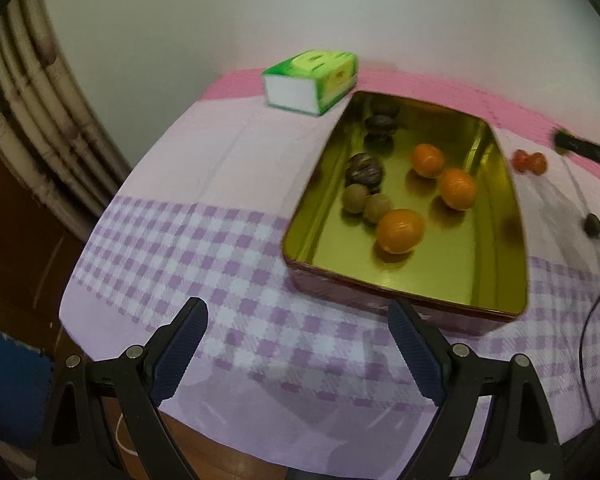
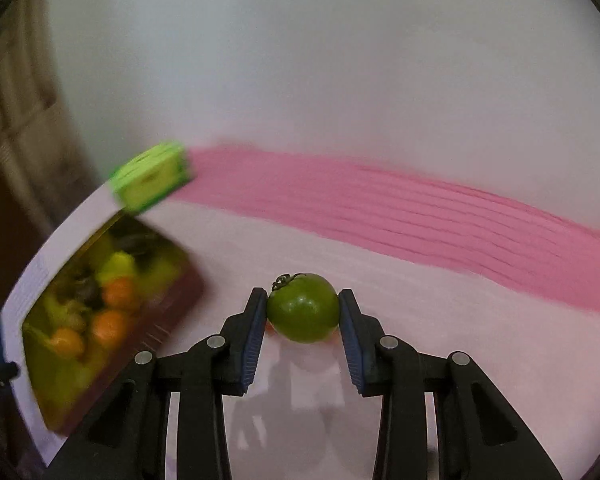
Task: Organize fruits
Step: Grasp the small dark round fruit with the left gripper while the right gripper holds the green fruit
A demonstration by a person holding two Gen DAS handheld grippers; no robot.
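In the right wrist view a green tomato with a dark stalk sits between the blue pads of my right gripper, which is shut on it over the pale pink cloth. Slivers of red show just under the tomato on both sides. The open tin lies to the left, blurred. In the left wrist view the tin has a gold inside and red walls, and holds three oranges and several dark and brown round fruits. My left gripper hangs open and empty before the tin's near left corner.
A green tissue pack lies behind the tin's far left corner. Right of the tin are two small red tomatoes, a small dark fruit and a thin black cable. The checked cloth ends at the table's left edge.
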